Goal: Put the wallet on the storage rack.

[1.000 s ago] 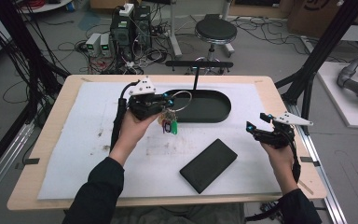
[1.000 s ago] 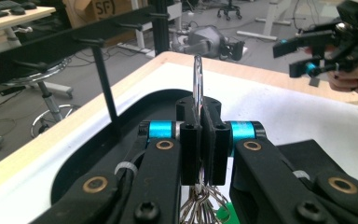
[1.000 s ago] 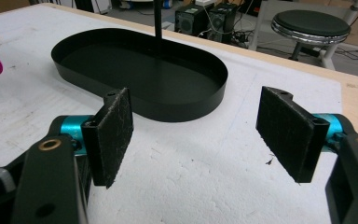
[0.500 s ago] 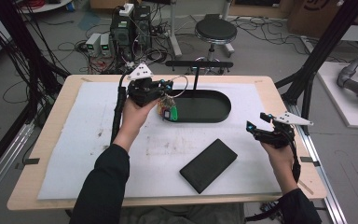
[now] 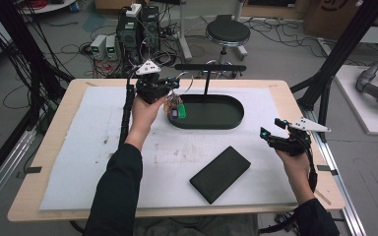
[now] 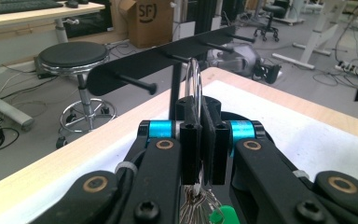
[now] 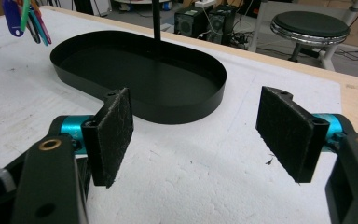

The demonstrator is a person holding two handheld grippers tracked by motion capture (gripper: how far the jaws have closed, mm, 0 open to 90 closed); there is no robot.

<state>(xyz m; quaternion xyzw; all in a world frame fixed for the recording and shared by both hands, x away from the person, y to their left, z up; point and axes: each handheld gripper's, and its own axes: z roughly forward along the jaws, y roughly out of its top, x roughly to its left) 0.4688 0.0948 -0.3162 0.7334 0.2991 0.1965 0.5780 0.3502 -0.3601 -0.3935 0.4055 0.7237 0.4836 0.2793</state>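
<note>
Your left tongs are clamped tight on a metal key ring. In the left gripper view you can see the ring standing up between the two pads, with the keys and coloured tags dangling underneath. From the high view, that bunch hangs over the left end of the black oval tray, right about at its rim. The ring sits close in front of the black peg rack, the bar with little pegs sticking out that stands on a post rising from the tray; the nearest peg is just off to the left of the ring in that view, not touching it as far as I can tell.

Your right tongs are wide apart with nothing between the pads, hovering above the white mat at the right side of the desk, well away from the tray's right end. In the right gripper view they're pointed at the tray, and the tags show up in the top left corner.

There's also a flat black box lying diagonally on the mat, between your two arms, nearer your side.
</note>
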